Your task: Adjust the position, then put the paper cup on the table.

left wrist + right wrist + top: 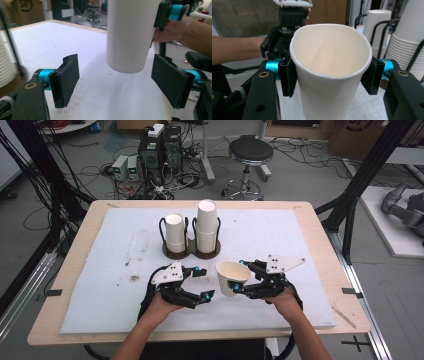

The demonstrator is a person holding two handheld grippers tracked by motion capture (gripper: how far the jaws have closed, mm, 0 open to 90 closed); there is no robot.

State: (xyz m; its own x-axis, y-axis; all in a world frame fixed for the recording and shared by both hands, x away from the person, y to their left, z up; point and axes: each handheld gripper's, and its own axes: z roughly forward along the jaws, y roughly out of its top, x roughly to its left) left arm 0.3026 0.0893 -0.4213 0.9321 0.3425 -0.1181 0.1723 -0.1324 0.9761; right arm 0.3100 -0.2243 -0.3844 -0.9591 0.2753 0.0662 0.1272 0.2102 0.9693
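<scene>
A white paper cup (231,277) is clamped near its rim by my right gripper (239,276), which is shut on it and holds it tilted just above the white mat (125,245). In the right gripper view the cup's open mouth (329,50) sits between the two pads (288,77). My left gripper (202,282) stands open just left of the cup with nothing between its fingers. In the left gripper view the cup's bottom (128,37) hangs above and beyond the wide-open pads (66,80). A dark holder (191,251) behind carries two cup stacks (175,232), the right stack (206,224) taller.
The mat covers most of a wooden table (320,235). A stool (250,155), computers and cables lie on the floor beyond the far edge. Black frame posts (350,205) rise at the right. Bare mat lies left and right of the holder.
</scene>
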